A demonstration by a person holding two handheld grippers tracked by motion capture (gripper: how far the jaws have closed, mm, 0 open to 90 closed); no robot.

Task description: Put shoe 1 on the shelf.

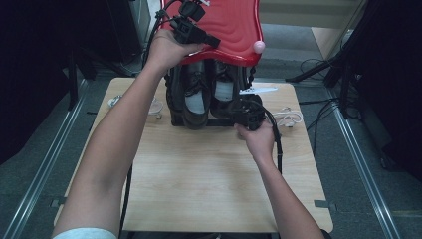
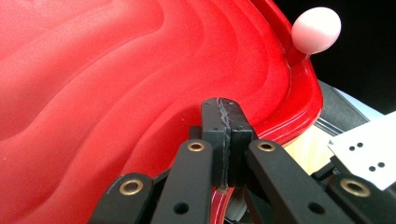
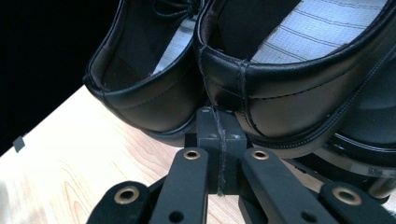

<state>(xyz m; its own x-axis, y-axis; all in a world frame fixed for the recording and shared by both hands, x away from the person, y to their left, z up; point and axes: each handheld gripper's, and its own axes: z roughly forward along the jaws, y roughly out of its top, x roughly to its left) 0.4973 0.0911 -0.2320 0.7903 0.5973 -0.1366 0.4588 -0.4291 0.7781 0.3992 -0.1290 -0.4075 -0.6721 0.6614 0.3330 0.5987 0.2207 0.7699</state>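
The left tool (image 2: 223, 140) was closed, its jaws pressed together on the near rim of the red lid (image 1: 234, 25), holding that lid raised and tilted back above the box at the far edge of the counter (image 1: 209, 184). The right tool (image 3: 219, 140) was also closed, jaws meeting with nothing visibly between them, its tips just under the heel of the right-hand black leather shoe (image 3: 299, 79), which stood beside its mate (image 3: 140, 84) inside the open black frame of the box (image 1: 174, 99). To do this well, the lid probably needed holding steady and high while the right tool opened, took the heel collar squarely and drew the shoe toward the near edge without dragging its mate. The lid's pink knob (image 2: 316, 30) overhung the shoes, and a white cable (image 1: 288, 117) lay near the counter's right edge, where the trailing cord could snag.
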